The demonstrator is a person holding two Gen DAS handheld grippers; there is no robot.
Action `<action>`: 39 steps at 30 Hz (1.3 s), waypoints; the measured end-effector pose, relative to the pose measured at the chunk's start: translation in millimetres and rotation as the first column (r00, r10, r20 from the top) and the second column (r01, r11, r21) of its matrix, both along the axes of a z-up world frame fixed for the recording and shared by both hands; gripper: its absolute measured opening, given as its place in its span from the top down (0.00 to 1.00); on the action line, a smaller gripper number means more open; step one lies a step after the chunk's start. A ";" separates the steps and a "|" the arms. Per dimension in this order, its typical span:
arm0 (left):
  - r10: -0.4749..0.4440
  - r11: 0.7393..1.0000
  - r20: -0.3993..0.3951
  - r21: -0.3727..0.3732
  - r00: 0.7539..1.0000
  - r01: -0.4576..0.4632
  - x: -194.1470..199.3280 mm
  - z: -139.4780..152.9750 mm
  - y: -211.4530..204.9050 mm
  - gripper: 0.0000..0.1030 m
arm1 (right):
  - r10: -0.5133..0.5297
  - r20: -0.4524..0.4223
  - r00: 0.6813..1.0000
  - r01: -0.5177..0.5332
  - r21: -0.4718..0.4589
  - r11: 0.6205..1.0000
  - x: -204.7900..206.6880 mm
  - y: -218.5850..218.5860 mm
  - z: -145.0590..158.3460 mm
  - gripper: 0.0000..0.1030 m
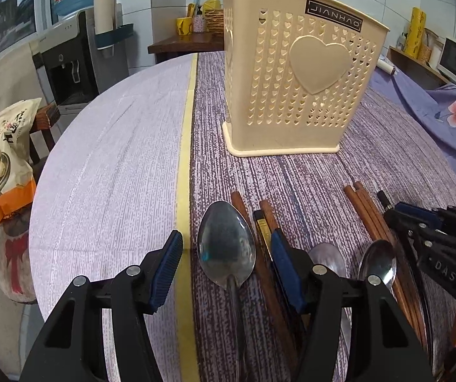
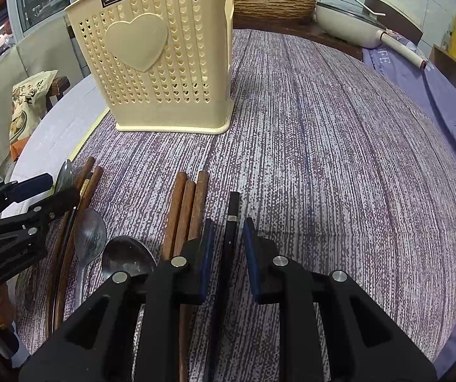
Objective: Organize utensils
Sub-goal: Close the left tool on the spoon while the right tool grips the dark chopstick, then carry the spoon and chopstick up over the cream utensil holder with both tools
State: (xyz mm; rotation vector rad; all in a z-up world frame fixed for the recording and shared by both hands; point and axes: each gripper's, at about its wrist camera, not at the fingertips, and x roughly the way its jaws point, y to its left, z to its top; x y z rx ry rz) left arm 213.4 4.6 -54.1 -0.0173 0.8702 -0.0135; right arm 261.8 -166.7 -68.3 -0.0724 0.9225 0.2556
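Spoons and chopsticks are seen from the left wrist, laid on a striped purple cloth (image 1: 291,175). The large steel spoon (image 1: 226,248) lies between the widely parted pads of the left gripper (image 1: 226,264), untouched. A cream plastic holder (image 1: 294,73), perforated with hearts, stands at twelve o'clock.

From the right wrist, a slim black chopstick (image 2: 229,245) runs between the narrowly set pads of the right gripper (image 2: 226,254); whether it is pinched cannot be told. Three brown wooden chopsticks (image 2: 186,210) lie at eleven o'clock.
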 end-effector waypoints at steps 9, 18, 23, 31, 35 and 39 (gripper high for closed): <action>0.027 1.000 -0.002 0.013 1.000 -0.027 4.2 0.1 -3.9 0.65 | -0.005 0.010 1.000 0.005 -0.005 1.000 -0.1 0.4 -0.5 0.83; 0.020 1.000 0.014 -0.002 1.000 -0.020 5.9 3.8 -0.2 0.65 | -0.006 0.009 1.000 0.005 0.012 1.000 3.7 -4.1 -0.7 0.91; 0.004 1.000 0.048 -0.023 0.999 -0.003 3.7 13.4 4.1 0.65 | -0.007 -0.009 1.000 0.008 0.107 0.994 7.7 -12.4 -0.5 0.91; -0.031 0.997 0.159 -0.060 0.987 0.042 -6.5 50.7 9.7 0.65 | 0.001 0.096 0.995 -0.018 0.176 0.984 -1.8 -22.9 34.7 0.92; -0.047 0.997 0.222 -0.057 0.974 0.061 -12.2 72.0 10.1 0.65 | -0.001 0.153 0.988 -0.033 0.224 0.974 -8.8 -30.6 60.5 0.92; -0.056 0.996 0.261 -0.052 0.964 0.072 -17.7 87.0 10.7 0.65 | -0.005 0.211 0.978 -0.048 0.247 0.968 -19.5 -39.1 88.0 0.92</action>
